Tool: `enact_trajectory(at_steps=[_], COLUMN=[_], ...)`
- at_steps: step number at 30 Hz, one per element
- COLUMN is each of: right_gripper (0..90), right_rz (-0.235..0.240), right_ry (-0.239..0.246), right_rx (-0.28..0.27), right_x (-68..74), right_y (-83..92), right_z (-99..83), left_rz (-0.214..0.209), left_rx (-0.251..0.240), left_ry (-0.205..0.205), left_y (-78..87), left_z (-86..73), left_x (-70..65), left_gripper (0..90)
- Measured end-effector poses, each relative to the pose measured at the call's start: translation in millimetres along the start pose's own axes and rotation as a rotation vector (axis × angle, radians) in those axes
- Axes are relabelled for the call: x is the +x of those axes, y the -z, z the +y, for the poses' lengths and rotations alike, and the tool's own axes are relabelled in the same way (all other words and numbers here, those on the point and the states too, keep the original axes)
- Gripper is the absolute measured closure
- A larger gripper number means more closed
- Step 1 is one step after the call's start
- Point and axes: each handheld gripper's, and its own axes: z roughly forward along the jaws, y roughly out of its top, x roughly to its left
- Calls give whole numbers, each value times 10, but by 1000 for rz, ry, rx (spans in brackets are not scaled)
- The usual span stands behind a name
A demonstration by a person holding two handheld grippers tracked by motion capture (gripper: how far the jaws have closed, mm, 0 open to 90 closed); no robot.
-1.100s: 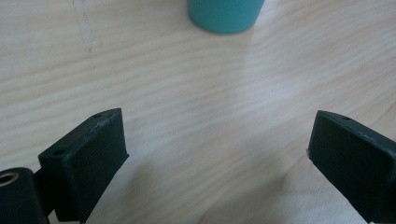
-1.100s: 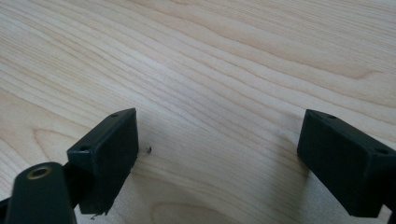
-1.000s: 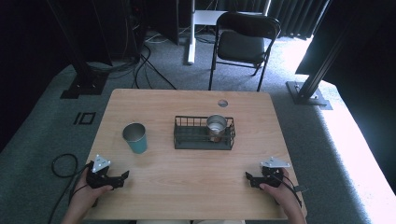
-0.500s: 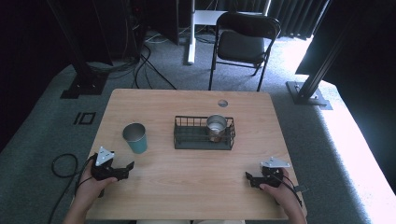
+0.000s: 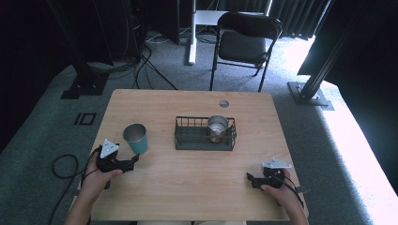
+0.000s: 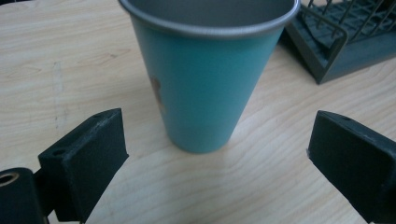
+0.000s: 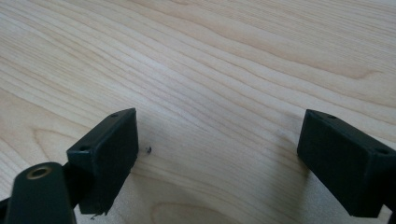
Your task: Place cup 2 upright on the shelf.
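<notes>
A teal tapered metal cup (image 5: 136, 138) with a bare silver rim and a small brownish mark on its side is standing upright on the light wooden surface (image 5: 197, 178), just left of the dark wire basket (image 5: 187, 138). The left gripper (image 6: 219, 154) is sitting just short of the cup, jaws spread wide. Inside the basket a silver metal cup (image 5: 218, 127) is standing. Well right of the basket, the right gripper (image 7: 217, 154) is resting, jaws released.

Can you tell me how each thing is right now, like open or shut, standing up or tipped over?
Left gripper: open, jaws apart in front of the cup.
Right gripper: open, low over bare table.
Teal cup: upright, on the table.
Metal cup: upright, inside the basket.
Wire basket: upright.
Chair: unfolded.
</notes>
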Motion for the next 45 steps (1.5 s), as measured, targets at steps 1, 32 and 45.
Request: enact_trajectory(at_steps=[1, 32, 45], right_gripper=[122, 122, 122], right_rz=[0, 0, 0], right_ry=[0, 0, 0], right_rx=[0, -1, -1], right_x=[0, 0, 0], right_y=[0, 0, 0], right_z=[0, 0, 0], left_rz=[-1, 5, 32], left_rx=[-2, -79, -107], left_ry=[-1, 11, 13], left_y=[-12, -330, -436], left_z=[12, 296, 353], left_x=[-2, 28, 14], left_gripper=[50, 50, 58])
